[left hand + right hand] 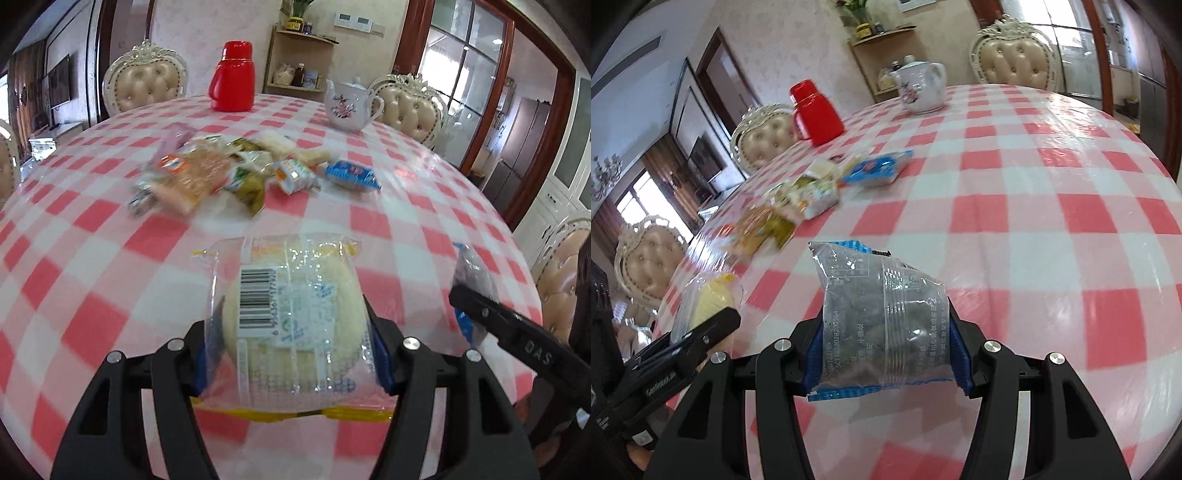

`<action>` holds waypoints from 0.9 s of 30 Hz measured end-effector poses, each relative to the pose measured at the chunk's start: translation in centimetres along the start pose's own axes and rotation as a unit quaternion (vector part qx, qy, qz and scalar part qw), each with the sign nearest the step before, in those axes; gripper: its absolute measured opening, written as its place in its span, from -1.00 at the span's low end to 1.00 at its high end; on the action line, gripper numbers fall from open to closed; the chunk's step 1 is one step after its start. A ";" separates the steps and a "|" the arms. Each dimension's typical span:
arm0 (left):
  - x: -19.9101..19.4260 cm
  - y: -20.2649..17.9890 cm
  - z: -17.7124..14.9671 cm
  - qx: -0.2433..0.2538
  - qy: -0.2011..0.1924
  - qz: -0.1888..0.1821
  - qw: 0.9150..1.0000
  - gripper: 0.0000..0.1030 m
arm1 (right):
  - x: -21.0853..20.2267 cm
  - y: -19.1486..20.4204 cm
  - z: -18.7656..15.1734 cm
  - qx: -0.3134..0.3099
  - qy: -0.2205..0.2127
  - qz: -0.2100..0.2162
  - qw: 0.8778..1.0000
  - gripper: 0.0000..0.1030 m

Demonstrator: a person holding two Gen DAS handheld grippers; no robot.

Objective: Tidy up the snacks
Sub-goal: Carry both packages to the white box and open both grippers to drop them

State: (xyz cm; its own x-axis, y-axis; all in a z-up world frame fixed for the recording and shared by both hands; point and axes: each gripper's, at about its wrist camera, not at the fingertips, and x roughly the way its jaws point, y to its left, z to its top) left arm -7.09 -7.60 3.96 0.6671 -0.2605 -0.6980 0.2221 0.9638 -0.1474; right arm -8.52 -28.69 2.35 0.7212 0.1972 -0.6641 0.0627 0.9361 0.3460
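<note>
A pale round cake in a clear wrapper (291, 317) is pinched between the blue pads of the left gripper (291, 354) and held above the checked tablecloth (424, 229). A dark-filled snack packet with blue edging (886, 325) is clamped likewise in the right gripper (886, 354), just beside the other. Farther out, a loose pile of wrapped snacks (236, 173) is spread near the middle of the table. Behind it a red flask (232, 77) and a flowered white teapot (349, 105) are set well apart.
</note>
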 end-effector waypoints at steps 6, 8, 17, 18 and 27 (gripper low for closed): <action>-3.7 1.7 -2.4 0.017 0.004 0.026 1.000 0.27 | -0.2 3.6 -1.9 -0.030 0.014 0.017 0.999 0.06; -4.9 2.3 -3.1 0.022 0.005 0.031 0.999 0.27 | -0.3 5.1 -2.6 -0.043 0.020 0.023 0.999 0.06; -11.2 6.8 -6.1 0.035 0.001 0.057 0.998 0.27 | -0.4 11.3 -5.8 -0.098 0.050 0.056 0.992 0.06; -11.9 7.5 -6.4 0.033 -0.002 0.060 0.998 0.27 | -0.4 11.8 -6.0 -0.104 0.052 0.058 0.991 0.06; -16.5 16.4 -9.8 -0.032 0.000 0.087 0.996 0.27 | -0.3 19.4 -9.3 -0.188 0.075 0.096 0.975 0.06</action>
State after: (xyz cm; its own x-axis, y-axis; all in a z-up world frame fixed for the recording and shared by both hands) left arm -21.42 13.08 6.24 0.6916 -0.0887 -0.7168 0.0575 0.9960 -0.0678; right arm -13.95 -7.90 3.08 0.5844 0.3936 -0.7096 -0.3413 0.9126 0.2251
